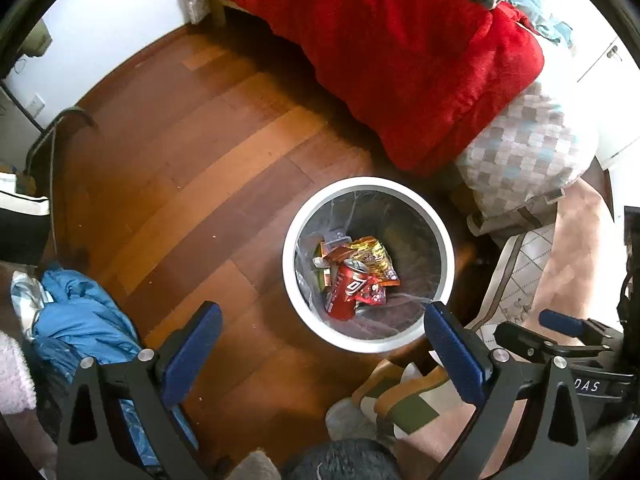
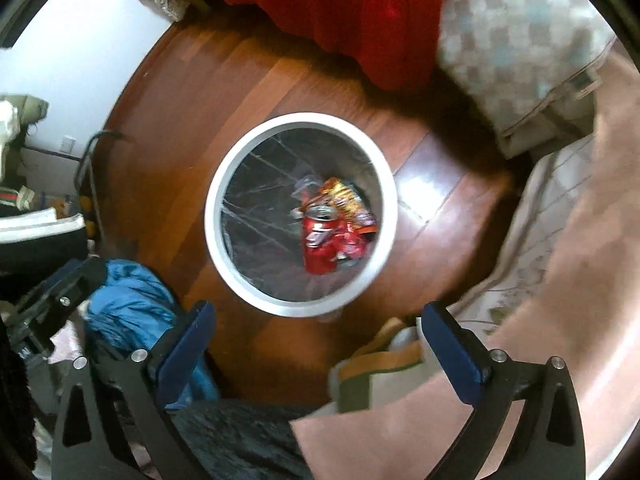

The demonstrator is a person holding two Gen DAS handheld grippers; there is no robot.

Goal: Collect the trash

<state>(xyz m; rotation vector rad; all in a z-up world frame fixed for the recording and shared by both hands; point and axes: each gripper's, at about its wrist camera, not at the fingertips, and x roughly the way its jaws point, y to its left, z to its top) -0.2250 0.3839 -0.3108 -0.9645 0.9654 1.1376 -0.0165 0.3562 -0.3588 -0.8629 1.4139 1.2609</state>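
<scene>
Both of your grippers, left gripper (image 1: 322, 330) and right gripper (image 2: 318, 328), hang spread wide and empty above the white bin (image 1: 446, 240) on the wooden floor (image 1: 180, 168). Inside lie a red can (image 1: 346, 290) and snack wrappers (image 1: 370, 256).

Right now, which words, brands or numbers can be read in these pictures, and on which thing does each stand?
"DAS": white letters on the black body of the right tongs, at the left view's right edge; maybe part of a longer word.
Red can in the white bin: large white marking, not readable.
Yellow snack wrapper: print too small.
Right view: blurred, nothing readable.
</scene>
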